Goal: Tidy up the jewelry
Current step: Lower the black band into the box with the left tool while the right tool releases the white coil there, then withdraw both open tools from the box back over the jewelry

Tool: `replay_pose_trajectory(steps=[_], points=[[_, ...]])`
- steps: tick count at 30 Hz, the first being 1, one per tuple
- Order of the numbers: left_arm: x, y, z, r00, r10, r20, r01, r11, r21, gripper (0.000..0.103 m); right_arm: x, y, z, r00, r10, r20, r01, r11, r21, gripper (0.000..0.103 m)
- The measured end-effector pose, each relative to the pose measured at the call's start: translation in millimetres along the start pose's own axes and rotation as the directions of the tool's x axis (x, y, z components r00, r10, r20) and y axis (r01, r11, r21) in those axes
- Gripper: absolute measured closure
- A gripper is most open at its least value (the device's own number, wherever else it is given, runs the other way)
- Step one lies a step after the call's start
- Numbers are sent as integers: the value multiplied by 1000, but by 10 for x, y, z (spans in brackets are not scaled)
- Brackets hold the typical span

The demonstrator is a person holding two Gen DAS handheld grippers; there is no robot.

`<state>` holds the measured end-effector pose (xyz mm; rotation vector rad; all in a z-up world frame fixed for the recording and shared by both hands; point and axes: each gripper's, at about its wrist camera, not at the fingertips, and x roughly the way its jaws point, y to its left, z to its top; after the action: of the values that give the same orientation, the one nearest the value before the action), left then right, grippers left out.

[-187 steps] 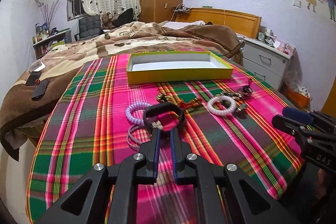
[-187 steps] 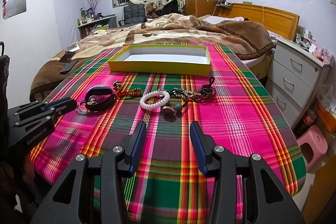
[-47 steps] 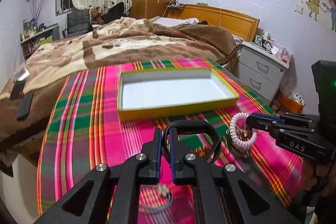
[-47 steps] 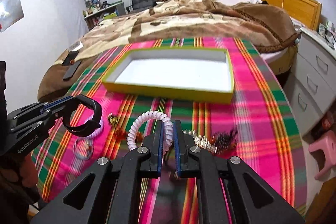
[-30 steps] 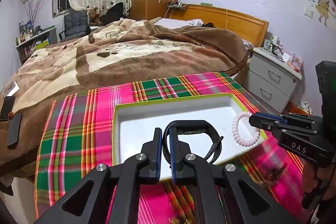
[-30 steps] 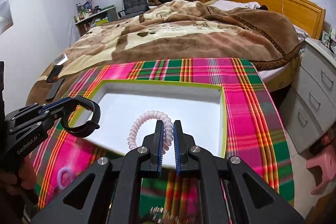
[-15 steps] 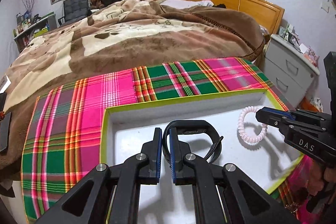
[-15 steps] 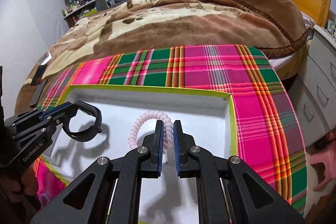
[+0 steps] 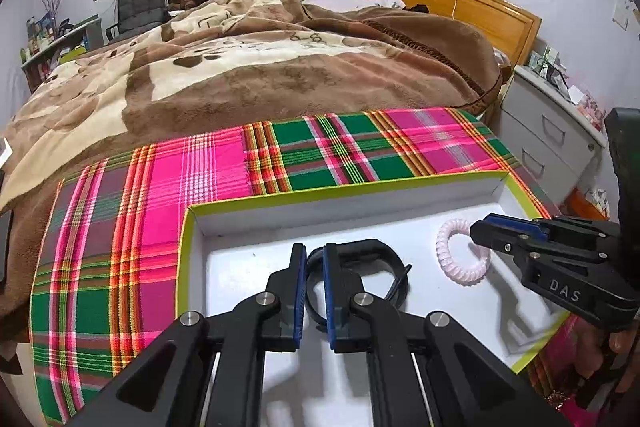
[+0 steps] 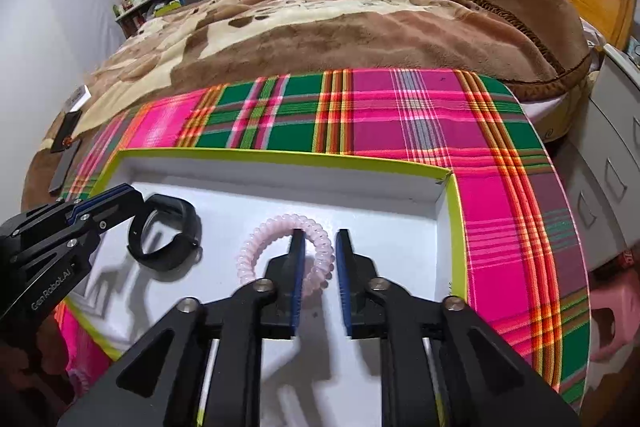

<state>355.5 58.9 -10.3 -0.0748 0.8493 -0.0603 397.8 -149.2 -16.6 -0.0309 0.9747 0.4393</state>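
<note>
The left hand-held gripper [image 9: 311,259] is nearly closed, its two blue pads clamped on the band of a black smartwatch [image 9: 360,267], whose loop juts out ahead and to the right of the fingertips, low over the white floor of the box. The right hand-held gripper [image 10: 320,247] has just been opening: its jaws stand a little apart, and the pink spiral hair tie [image 10: 280,247] lies on the box floor with its right side between them; the left pad runs along the coil's inner side, while the right pad [image 10: 343,259] stands clear of it. The shallow box [image 10: 456,227], white inside with a yellow-green rim, rests on a counter covered with a pink and green plaid cloth [image 10: 420,115]. In the right wrist view the left hand-held gripper reaches in from the left with the smartwatch at its tip, well left of the hair tie. In the left wrist view the right hand-held gripper comes in from the right, its tips at the hair tie. Beyond the counter lies a bed under a brown and cream blanket [image 9: 260,67], with a grey nightstand [image 9: 548,135] to the right
</note>
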Motion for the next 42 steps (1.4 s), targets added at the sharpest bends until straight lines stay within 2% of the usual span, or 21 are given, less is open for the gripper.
replay_pose_trajectory(steps=[5, 12, 18, 21, 26, 36, 42], points=[[-166, -4, -30, 1000, 2, 21, -2, 1000, -5, 96, -206, 52, -26, 999, 6, 38, -5, 1000, -9, 84], [-669, -89, -238, 995, 0, 97, -2, 1000, 17, 96, -765, 153, -247, 989, 33, 146, -30, 999, -23, 83], [-1151, -219, -569, 989, -16, 148, 16, 1000, 2, 96, -1205, 312, -629, 977, 51, 209, -40, 998, -56, 82], [-1370, -272, -769, 984, -30, 174, 31, 1000, -5, 96, -1400, 366, -862, 970, 63, 236, -50, 997, -64, 75], [-1679, -321, -1103, 976, -29, 217, 35, 999, -26, 96, -1639, 424, -1242, 961, 55, 271, -39, 997, -66, 74], [-2032, -420, -1575, 966, -4, 257, 9, 1000, -21, 96, -1834, 409, -1847, 959, 28, 281, -18, 999, -38, 74], [-2094, -459, -1821, 972, -10, 234, 14, 1000, -20, 96, -1885, 390, -2087, 962, 12, 273, -3, 999, -33, 74]])
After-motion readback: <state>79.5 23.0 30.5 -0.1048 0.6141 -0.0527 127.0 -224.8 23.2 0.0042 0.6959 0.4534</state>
